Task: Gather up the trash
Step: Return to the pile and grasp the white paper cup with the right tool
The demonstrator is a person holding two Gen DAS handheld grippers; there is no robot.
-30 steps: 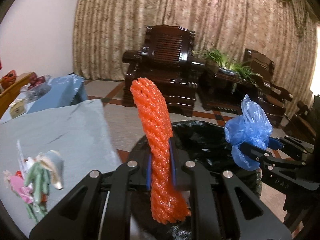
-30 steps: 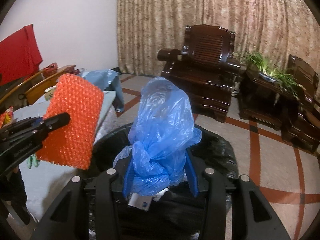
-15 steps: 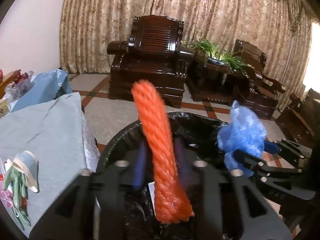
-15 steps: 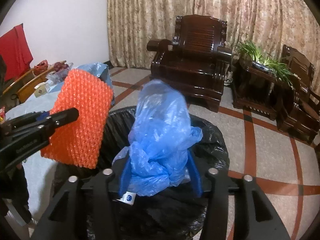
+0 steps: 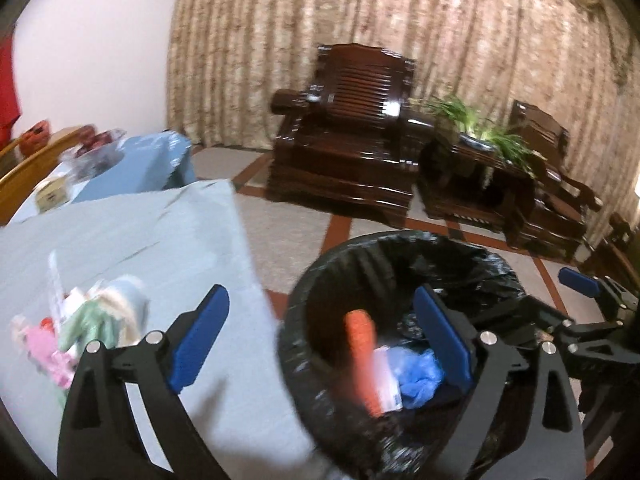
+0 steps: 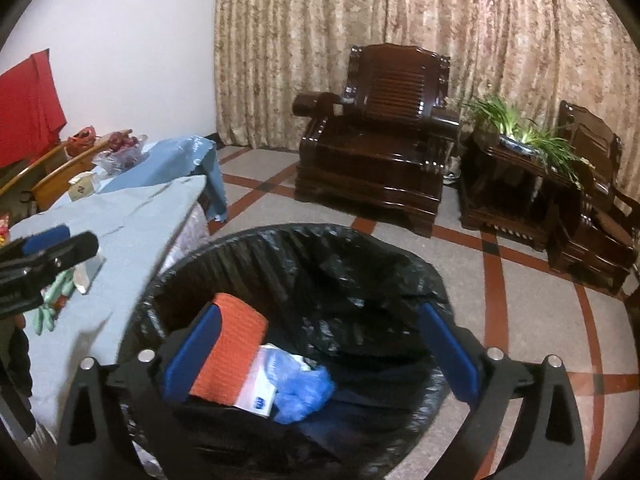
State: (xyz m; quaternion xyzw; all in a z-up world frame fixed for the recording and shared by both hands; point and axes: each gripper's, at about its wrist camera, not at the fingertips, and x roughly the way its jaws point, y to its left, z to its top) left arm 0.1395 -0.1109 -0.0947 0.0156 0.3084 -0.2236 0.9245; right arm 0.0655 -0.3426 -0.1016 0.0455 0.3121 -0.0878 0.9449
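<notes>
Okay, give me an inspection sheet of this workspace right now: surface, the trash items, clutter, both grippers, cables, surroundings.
Surface: table under a light blue cloth, beside the bin.
Job's things: orange foam net, blue plastic bag and a white packet lie inside the black-lined trash bin.
Clutter: a pile of wrappers sits on the cloth; small box and bagged fruit further back.
Grippers: left gripper open, empty, partly over the bin; right gripper open, empty, over the bin.
Cables: nothing seen.
Surroundings: dark wooden armchair, potted plant, patterned curtain, tiled floor.
</notes>
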